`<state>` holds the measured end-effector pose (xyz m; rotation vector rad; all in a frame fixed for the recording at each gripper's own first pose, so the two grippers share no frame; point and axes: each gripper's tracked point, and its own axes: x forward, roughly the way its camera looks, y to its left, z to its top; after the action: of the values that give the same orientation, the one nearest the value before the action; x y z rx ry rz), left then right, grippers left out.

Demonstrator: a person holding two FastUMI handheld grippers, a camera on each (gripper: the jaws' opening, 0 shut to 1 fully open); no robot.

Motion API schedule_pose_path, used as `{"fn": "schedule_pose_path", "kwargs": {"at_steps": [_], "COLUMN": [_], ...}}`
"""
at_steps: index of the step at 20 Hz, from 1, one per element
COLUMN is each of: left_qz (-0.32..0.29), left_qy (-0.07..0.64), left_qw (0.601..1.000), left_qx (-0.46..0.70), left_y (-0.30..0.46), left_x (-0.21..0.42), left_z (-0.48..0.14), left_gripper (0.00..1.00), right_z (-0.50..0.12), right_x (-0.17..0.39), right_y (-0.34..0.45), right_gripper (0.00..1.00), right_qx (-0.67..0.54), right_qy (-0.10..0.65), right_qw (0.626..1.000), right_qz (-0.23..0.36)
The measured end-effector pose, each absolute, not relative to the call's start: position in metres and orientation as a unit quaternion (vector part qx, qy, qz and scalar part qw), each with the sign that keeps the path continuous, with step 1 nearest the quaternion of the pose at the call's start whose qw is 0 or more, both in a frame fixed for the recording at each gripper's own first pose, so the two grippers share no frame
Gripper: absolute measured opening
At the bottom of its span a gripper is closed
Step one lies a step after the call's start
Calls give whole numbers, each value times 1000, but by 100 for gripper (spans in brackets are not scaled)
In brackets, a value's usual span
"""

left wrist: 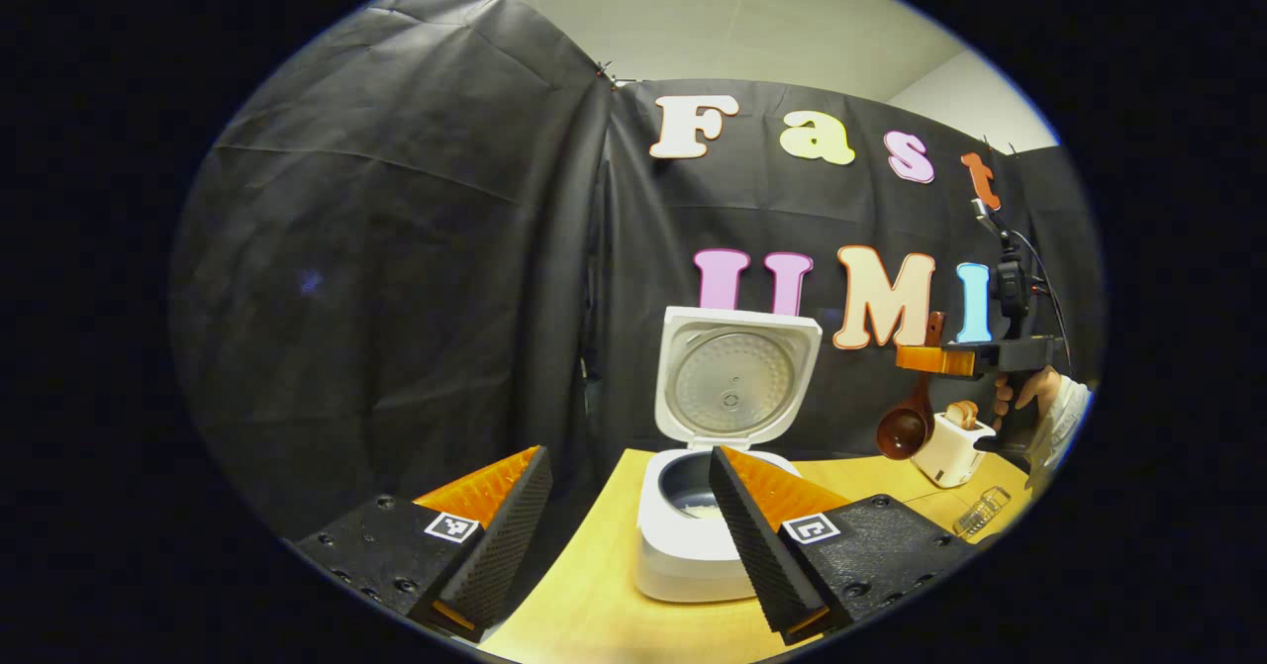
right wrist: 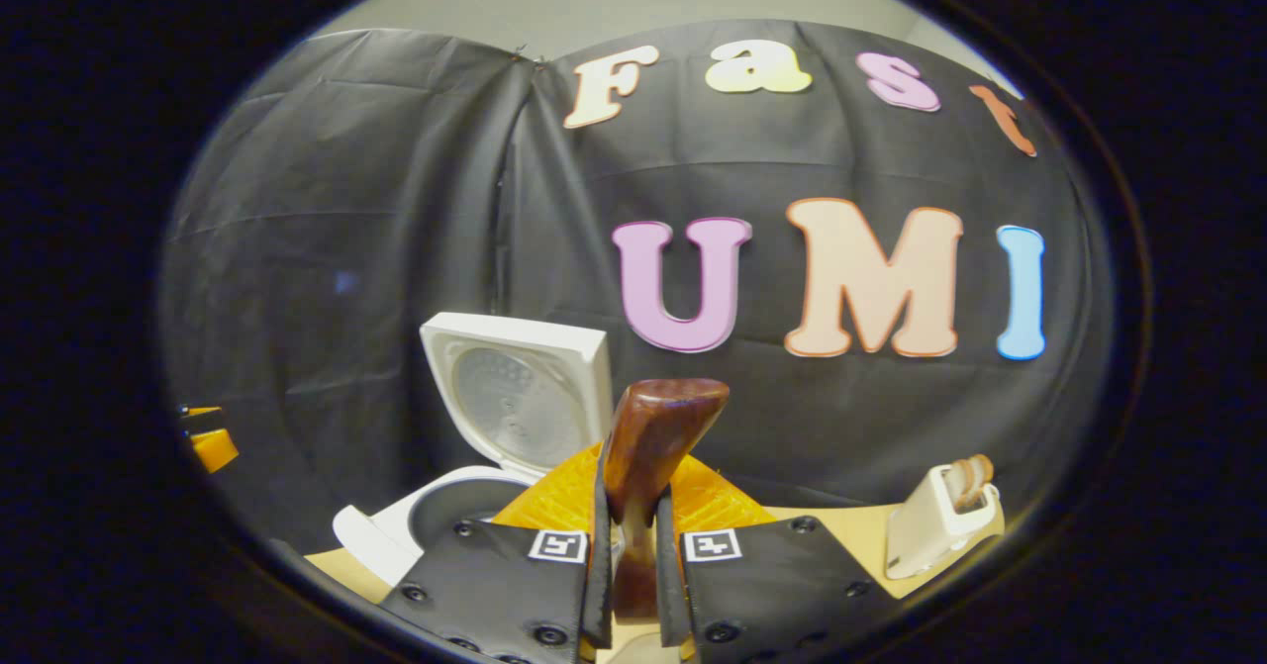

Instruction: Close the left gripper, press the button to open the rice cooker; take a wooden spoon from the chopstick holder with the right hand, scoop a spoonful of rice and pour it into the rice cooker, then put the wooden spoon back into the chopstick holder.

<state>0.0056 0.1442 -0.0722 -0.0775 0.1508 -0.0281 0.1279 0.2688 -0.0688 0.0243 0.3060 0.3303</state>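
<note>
Jaws: the left gripper stands wide apart with nothing between its fingers; the right gripper is closed tight on the handle of the one wooden spoon.
Wooden spoon: in the left gripper view it hangs bowl down from the right gripper, in the air above the table, to the right of the rice cooker.
Rice cooker: one, white, on the table, lid standing upright and open, inner pot visible.
Chopstick holder: one, white, on the table under the spoon, well apart from the cooker.
Glass: one clear glass near the holder.
Table: one, light wood.
Hand: one hand holds the right gripper.
</note>
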Motion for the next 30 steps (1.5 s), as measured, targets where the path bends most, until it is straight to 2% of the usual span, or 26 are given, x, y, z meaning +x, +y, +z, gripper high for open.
{"fn": "schedule_pose_path", "kwargs": {"at_steps": [6, 17, 24, 29, 30], "left_qz": [-53, -101, -115, -113, -112], "left_qy": [64, 60, 65, 67, 68], "left_qw": [996, 993, 991, 991, 991], "left_qx": [-37, -26, -18, -5, -3], "left_y": [89, -5, -38, -46, -48], "left_x": [29, 55, 58, 57, 58], "left_z": [-62, -47, -46, -43, -43], "left_gripper": [93, 93, 93, 95, 93], "right_z": [-80, -130, -193, -232, -240], "right_x": [119, 87, 54, 34, 29], "right_y": [146, -24, -75, -80, -79], "right_gripper": [22, 22, 20, 20, 20], "right_qx": [26, 53, 92, 124, 126], "right_qy": [175, 222, 270, 302, 309], "right_qw": [981, 973, 957, 944, 942], "right_qz": [79, -22, -48, -47, -46]}}
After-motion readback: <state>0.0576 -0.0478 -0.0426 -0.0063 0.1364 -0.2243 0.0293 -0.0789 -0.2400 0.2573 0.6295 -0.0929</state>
